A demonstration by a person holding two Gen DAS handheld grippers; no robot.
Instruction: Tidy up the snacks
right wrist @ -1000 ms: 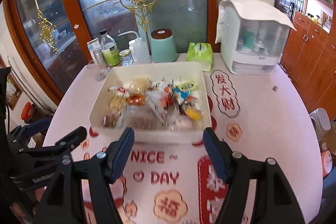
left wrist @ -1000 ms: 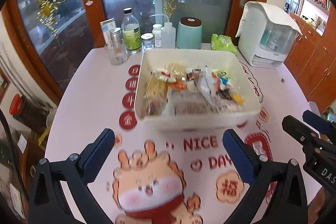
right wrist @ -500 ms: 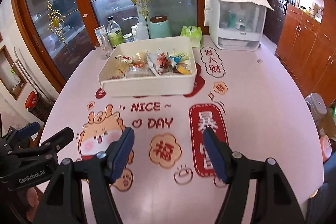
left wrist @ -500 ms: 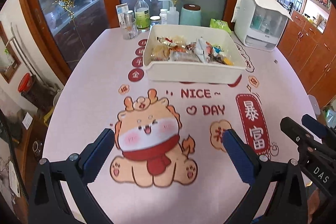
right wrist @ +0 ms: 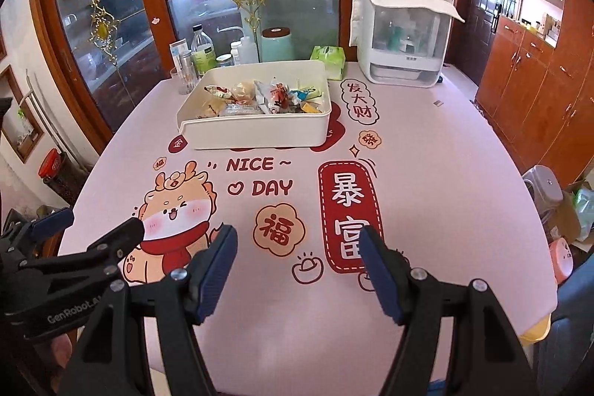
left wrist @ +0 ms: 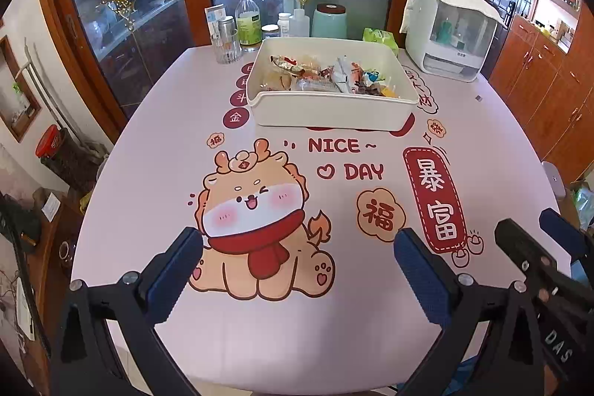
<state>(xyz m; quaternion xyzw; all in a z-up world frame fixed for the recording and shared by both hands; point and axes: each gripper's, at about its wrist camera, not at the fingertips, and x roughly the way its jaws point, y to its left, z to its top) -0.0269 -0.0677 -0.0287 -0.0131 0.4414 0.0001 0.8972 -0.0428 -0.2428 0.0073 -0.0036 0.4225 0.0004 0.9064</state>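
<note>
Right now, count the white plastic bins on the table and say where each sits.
1. The white bin sits on the far half of the table, above the NICE DAY print, holding the snacks. No other shows.

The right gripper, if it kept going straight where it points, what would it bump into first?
Probably the pink printed tablecloth, near its red banner. The open right gripper tilts down at bare cloth, well short of the white snack tray.

A white rectangular tray [left wrist: 330, 110] stands flat on the far half of the table [left wrist: 482, 151], partly covering red printed marks. Inside it lie many small wrapped snacks [left wrist: 326, 78] in a loose mixed heap, red, white, yellow and blue; some seem to be clear packets, but they are too small to tell.
</note>
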